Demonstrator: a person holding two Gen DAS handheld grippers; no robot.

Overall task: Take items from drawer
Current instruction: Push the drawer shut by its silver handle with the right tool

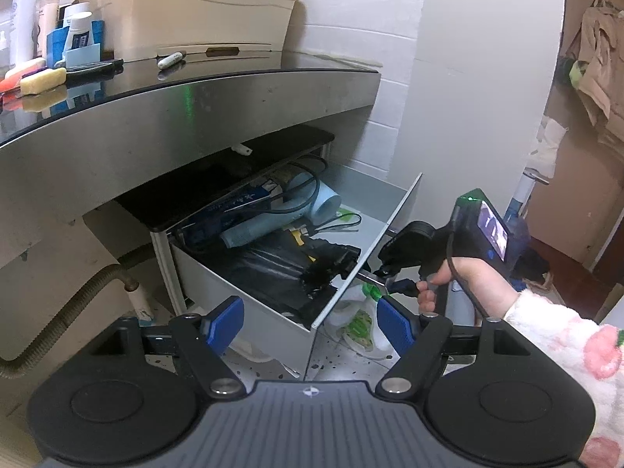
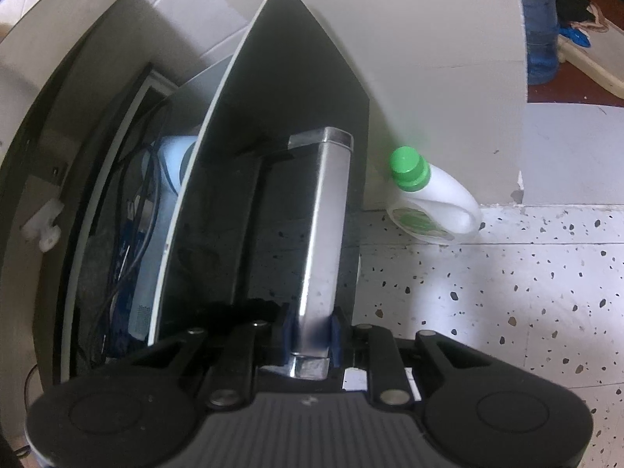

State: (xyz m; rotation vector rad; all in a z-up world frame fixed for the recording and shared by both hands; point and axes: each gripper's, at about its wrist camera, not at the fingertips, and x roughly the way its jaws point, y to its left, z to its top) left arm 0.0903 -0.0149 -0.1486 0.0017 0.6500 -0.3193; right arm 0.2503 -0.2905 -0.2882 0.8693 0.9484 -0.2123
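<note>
Right tongs [image 2: 312, 339] clenched on drawer handle [image 2: 325, 226]; left tongs [image 1: 310, 321] released, hovering before open drawer [image 1: 249, 277] holding hairdryer [image 1: 308, 199].

white tiled walls [image 1: 351, 19] rise behind a dark glossy countertop [image 1: 234, 74] with a grey metal front, ahead of the left tool and to its upper left. a beige plastic bin [image 1: 187, 11] and toiletry bottles [image 1: 23, 15] stand on top. a corrugated hose [image 1: 66, 312] runs below at left. speckled white terrazzo floor [image 2: 507, 292] spreads right of the right tool, where a green-capped white bottle [image 2: 436, 199] lies by the wall.
</note>
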